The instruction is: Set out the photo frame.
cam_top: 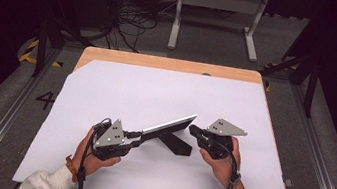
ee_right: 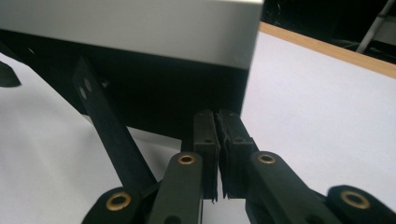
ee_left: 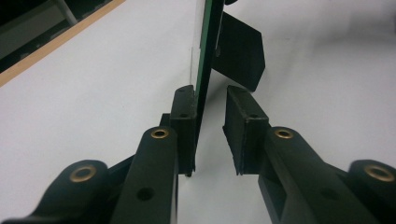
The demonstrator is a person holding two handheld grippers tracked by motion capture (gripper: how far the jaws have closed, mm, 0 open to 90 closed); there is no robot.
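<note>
Thin flat panel (cam_top: 168, 126), looks like a frame or small display: pale silver front, dark back, green edge visible in the left gripper view (ee_left: 204, 56). Stands tilted on its long lower edge, propped by a black fold-out stand (cam_top: 177, 144) behind it; the stand's foot is on the white sheet. Sits in the near half of the tabletop, roughly centred between left and right edges, running diagonally with its right end further from the near edge.

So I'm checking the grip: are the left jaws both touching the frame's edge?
Apart on one side: left gripper view shows one pad against the frame, a gap at the other.
</note>
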